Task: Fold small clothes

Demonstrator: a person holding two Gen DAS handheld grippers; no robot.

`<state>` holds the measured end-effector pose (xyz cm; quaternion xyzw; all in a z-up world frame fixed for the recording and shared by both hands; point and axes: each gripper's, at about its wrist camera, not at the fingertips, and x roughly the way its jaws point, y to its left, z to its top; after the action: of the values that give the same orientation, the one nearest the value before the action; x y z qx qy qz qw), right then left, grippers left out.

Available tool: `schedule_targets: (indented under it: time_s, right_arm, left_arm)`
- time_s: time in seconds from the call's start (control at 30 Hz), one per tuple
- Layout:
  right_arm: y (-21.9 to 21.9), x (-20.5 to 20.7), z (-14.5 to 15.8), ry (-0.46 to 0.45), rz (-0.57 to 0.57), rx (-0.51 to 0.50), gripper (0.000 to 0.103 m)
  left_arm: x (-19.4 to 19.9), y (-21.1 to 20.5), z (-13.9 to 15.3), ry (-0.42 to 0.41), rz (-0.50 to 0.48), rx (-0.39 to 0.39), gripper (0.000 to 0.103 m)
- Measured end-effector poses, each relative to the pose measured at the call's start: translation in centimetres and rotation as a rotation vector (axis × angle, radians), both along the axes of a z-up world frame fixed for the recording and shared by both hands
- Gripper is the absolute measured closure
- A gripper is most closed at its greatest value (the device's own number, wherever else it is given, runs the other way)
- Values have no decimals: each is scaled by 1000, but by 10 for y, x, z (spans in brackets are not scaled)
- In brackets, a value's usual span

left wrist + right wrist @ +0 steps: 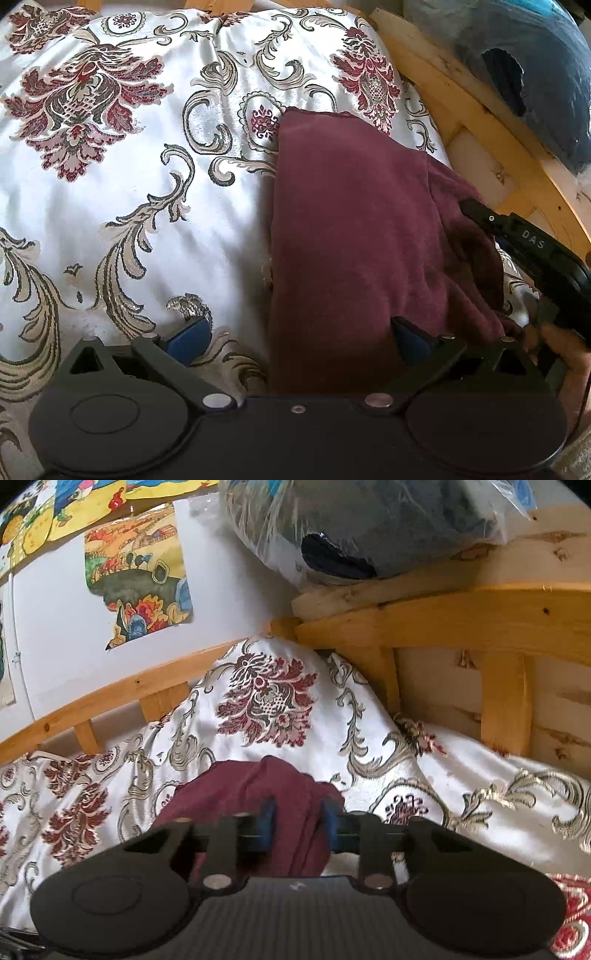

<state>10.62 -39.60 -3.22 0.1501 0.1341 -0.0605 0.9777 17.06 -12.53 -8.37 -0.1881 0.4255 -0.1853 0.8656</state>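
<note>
A maroon cloth [351, 229] lies folded on the patterned bedspread [147, 206], near the bed's right side. My left gripper [301, 338] is open, wide apart; its right finger rests over the cloth's near edge, its left finger over the bedspread. In the right wrist view the maroon cloth [258, 786] runs bunched between the blue pads of my right gripper [297, 825], which is shut on it. The right gripper's black body also shows in the left wrist view [532, 240], at the cloth's right edge.
A wooden bed frame [424, 627] runs behind and to the right. A plastic-wrapped dark bundle [369, 528] sits on the frame's ledge. Colourful pictures [136, 576] hang on the white wall at the left.
</note>
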Motion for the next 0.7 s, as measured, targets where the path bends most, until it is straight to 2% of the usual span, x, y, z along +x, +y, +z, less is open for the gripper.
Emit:
schedule_targets:
  time_s: [0.1, 0.17, 0.27, 0.37, 0.47, 0.5, 0.6, 0.7]
  right_arm:
    - [4, 8, 3, -13, 13, -77, 86]
    - [5, 14, 2, -21, 18, -86, 86]
    - [0, 22, -5, -6, 7, -47, 86]
    - [-12, 24, -14, 14, 7, 37, 84]
    - [-22, 21, -15, 16, -6, 97, 68]
    - [-24, 20, -15, 14, -14, 110, 57]
    - [-32, 14, -15, 10, -8, 173, 49]
    - [-36, 11, -15, 33, 17, 226, 20]
  left_arm:
    - [0, 0, 0, 0, 0, 2, 1]
    - [0, 0, 1, 5, -2, 3, 1]
    - [2, 1, 0, 11, -9, -4, 1]
    - [3, 1, -1, 8, -10, -7, 1]
    - [2, -2, -2, -1, -13, 4, 1]
    - [2, -2, -2, -2, -14, 6, 1]
    - [2, -1, -2, 0, -18, 5, 1]
    - [6, 1, -1, 22, -23, -5, 1]
